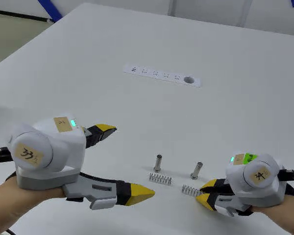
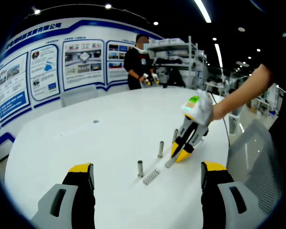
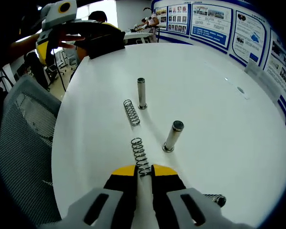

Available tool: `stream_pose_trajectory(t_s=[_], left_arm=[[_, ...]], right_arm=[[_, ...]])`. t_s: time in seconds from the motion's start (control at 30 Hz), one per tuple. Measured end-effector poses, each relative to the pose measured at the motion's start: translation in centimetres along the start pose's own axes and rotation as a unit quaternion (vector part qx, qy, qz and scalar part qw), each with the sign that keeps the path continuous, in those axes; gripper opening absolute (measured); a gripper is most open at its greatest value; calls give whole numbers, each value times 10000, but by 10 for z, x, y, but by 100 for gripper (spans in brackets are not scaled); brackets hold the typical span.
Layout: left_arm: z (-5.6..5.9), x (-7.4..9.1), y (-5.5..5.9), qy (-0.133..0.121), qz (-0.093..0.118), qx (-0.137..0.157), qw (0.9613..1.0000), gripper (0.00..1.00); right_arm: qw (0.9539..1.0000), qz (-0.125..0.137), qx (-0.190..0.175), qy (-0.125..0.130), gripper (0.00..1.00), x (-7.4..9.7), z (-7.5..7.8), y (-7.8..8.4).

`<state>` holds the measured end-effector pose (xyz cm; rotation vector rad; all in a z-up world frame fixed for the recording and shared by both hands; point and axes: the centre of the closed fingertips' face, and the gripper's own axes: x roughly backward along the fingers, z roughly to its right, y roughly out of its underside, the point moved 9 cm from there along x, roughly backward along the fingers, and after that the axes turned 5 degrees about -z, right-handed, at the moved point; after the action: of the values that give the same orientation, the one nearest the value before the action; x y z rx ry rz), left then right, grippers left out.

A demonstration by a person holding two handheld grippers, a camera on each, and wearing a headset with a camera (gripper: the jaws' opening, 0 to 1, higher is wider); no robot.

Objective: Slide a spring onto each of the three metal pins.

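Two short metal pins stand upright on the white table (image 1: 137, 44): one pin (image 1: 158, 162) on the left, the other pin (image 1: 197, 170) to its right. A loose spring (image 1: 160, 178) lies just in front of the left pin. My right gripper (image 1: 205, 192) is shut on the end of a second spring (image 1: 189, 190), which lies low by the right pin (image 3: 171, 136). That held spring (image 3: 140, 155) sticks out forward between the yellow tips. My left gripper (image 1: 125, 161) hangs wide open to the left, holding nothing. A third pin (image 2: 175, 135) stands behind the right gripper (image 2: 182, 153).
A white power strip (image 1: 161, 75) lies flat farther back on the table. Grey mesh chairs (image 3: 24, 143) stand at the near table edge. A person (image 2: 138, 62) stands at the far side of the table. Something coiled (image 3: 215, 199) peeks out beside my right gripper's body.
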<state>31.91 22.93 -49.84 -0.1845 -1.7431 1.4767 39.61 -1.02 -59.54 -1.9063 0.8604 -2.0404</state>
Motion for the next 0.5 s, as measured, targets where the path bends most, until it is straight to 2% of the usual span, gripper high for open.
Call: stream_pose_trajectory(t_s=[0.1, 0.17, 0.27, 0.37, 0.5], left_arm=[[1, -1, -2, 32, 4, -34, 10000, 95], [2, -1, -4, 53, -13, -78, 10000, 94], [4, -2, -5, 91, -35, -132, 9999, 93], [8, -2, -5, 196, -63, -158, 9997, 88], [13, -6, -5, 250, -101, -201, 9994, 88]], right_arm=[[10000, -7, 42, 18, 12, 0, -2, 0], [9998, 31, -164, -59, 11, 0, -4, 0], [9999, 52, -115, -51, 11, 3, -6, 0], [9997, 173, -140, -72, 11, 13, -7, -4], [9995, 297, 11, -43, 11, 27, -9, -10]])
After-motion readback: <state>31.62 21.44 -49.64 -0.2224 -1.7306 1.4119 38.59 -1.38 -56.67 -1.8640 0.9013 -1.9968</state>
